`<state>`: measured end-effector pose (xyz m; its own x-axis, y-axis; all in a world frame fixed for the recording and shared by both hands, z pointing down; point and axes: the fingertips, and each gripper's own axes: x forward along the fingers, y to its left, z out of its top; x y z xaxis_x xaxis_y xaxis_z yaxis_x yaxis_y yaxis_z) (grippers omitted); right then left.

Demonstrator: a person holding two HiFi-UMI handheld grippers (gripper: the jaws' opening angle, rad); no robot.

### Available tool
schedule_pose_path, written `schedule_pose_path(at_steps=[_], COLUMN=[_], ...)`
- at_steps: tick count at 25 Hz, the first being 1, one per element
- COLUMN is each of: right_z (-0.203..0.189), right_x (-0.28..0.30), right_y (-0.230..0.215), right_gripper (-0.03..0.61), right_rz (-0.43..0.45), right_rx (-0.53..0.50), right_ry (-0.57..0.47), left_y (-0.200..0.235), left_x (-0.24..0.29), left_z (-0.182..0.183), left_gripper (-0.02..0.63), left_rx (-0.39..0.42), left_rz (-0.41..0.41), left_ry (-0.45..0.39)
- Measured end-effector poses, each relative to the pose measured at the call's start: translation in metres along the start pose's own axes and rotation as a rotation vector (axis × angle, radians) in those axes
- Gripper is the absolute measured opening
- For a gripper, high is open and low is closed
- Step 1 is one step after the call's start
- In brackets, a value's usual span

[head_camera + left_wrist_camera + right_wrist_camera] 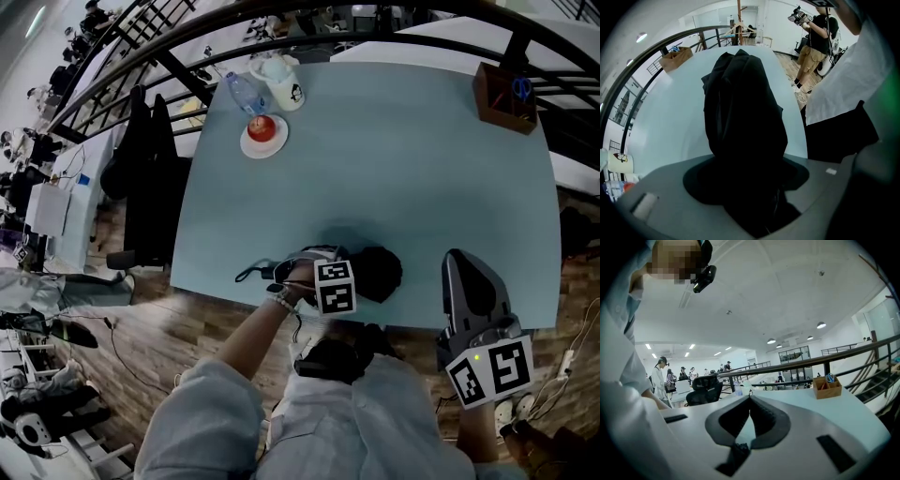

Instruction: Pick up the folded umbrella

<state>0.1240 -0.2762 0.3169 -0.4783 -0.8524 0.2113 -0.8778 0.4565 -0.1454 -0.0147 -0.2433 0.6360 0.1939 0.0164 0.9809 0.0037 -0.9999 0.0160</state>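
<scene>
The folded umbrella (378, 272) is a black bundle at the near edge of the table (394, 169), at the lower centre of the head view. In the left gripper view the umbrella (740, 117) fills the middle of the frame and runs away over the pale blue table (661, 122). Its near end sits between the jaws of the left gripper (746, 165), which are closed on it. In the head view the left gripper (349, 281) lies just left of the bundle.

The right gripper (466, 267) is at the lower right of the head view, over the table's near edge. In its own view the right gripper (750, 399) has its jaw tips touching, with nothing between them.

Toward the upper left of the head view stand a plate (249, 145) with an apple (262, 127), a bottle (244, 92) and a mug (286, 89). A wooden box (504, 97) sits at the upper right corner.
</scene>
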Motion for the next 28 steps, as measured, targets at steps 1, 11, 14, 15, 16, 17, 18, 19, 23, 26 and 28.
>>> schedule_pose_path(at_steps=[1, 11, 14, 15, 16, 17, 18, 19, 23, 26, 28], right_z=[0.000, 0.009, 0.011, 0.012, 0.014, 0.016, 0.019, 0.021, 0.029, 0.034, 0.039], right_x=[-0.001, -0.023, -0.030, -0.031, -0.033, -0.035, -0.036, -0.038, -0.041, -0.042, -0.043], right_y=[0.002, 0.013, 0.014, 0.014, 0.016, 0.017, 0.019, 0.020, 0.025, 0.030, 0.032], right_gripper=[0.000, 0.000, 0.000, 0.000, 0.000, 0.000, 0.000, 0.000, 0.000, 0.000, 0.000], right_rz=[-0.003, -0.039, -0.052, -0.055, -0.058, -0.061, -0.063, -0.066, -0.073, -0.074, -0.077], right_rx=[-0.002, -0.027, -0.036, -0.040, -0.044, -0.049, -0.054, -0.059, -0.081, -0.095, -0.103], right_ry=[-0.002, -0.029, -0.041, -0.046, -0.051, -0.057, -0.063, -0.069, -0.090, -0.105, -0.118], left_y=[0.001, 0.009, 0.016, 0.017, 0.019, 0.020, 0.021, 0.022, 0.028, 0.031, 0.033], left_x=[-0.001, -0.019, -0.037, -0.044, -0.052, -0.060, -0.069, -0.077, -0.108, -0.131, -0.149], left_z=[-0.001, 0.008, 0.019, 0.022, 0.025, 0.028, 0.030, 0.033, 0.036, 0.037, 0.039], left_gripper=[0.288, 0.287, 0.287, 0.287, 0.287, 0.287, 0.287, 0.287, 0.287, 0.287, 0.287], left_rx=[0.005, -0.004, -0.031, -0.039, -0.045, -0.051, -0.058, -0.066, -0.106, -0.152, -0.186], left_rz=[0.010, 0.124, 0.163, 0.177, 0.192, 0.208, 0.226, 0.244, 0.310, 0.356, 0.385], left_ry=[-0.006, -0.098, -0.166, -0.187, -0.208, -0.229, -0.248, -0.266, -0.332, -0.403, -0.462])
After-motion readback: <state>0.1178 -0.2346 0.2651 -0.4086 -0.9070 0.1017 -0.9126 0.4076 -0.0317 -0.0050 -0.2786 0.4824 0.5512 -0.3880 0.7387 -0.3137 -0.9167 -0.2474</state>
